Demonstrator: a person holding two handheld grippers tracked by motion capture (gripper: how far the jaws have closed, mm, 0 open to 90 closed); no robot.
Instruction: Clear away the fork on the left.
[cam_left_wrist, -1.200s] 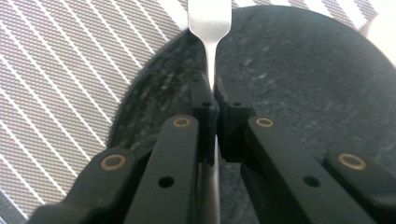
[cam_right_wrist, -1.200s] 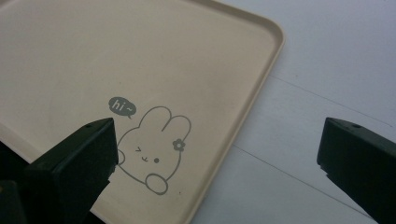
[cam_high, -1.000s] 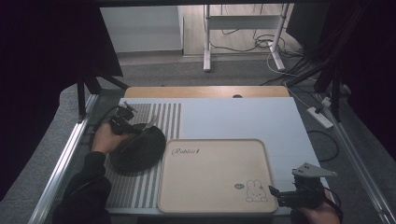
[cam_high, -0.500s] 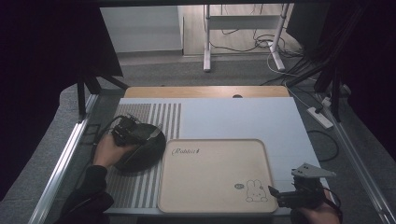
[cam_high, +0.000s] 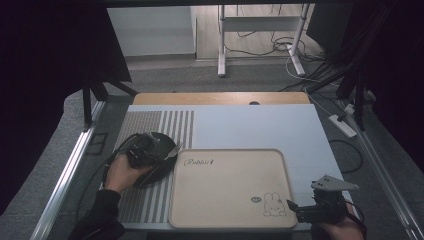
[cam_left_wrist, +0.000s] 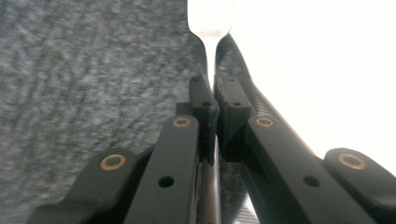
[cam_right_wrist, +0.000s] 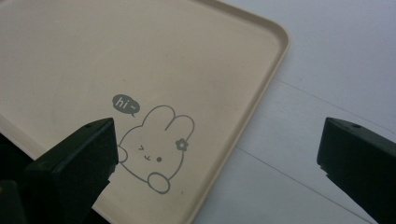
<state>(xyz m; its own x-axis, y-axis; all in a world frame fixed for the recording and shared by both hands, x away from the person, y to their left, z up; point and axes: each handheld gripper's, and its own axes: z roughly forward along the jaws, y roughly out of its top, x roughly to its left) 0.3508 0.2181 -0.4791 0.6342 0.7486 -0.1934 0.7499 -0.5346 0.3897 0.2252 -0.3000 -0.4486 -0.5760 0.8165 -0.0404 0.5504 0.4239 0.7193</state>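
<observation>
One surface (cam_high: 260, 125) is being shown in the high view, pale across most of its top and grey-striped at its left part. One beige tray (cam_high: 225, 210) is being carried on its near middle; the word "Rabbit" is printed at the tray's far left corner and a rabbit drawing with a small "hi" bubble at its near right corner, and nothing is being held in the tray. One black round plate (cam_high: 162, 145) is lying on the stripes, just beside the tray's left edge. Two claws are being held by hand. The left claw (cam_high: 150, 150) is being kept over the plate, its jaws pressed together on the thin handle of one metal utensil (cam_left_wrist: 209, 28); its head is cut off by the frame. The right claw (cam_high: 295, 206) is being held spread wide at the tray's near right corner, gripping nothing.
</observation>
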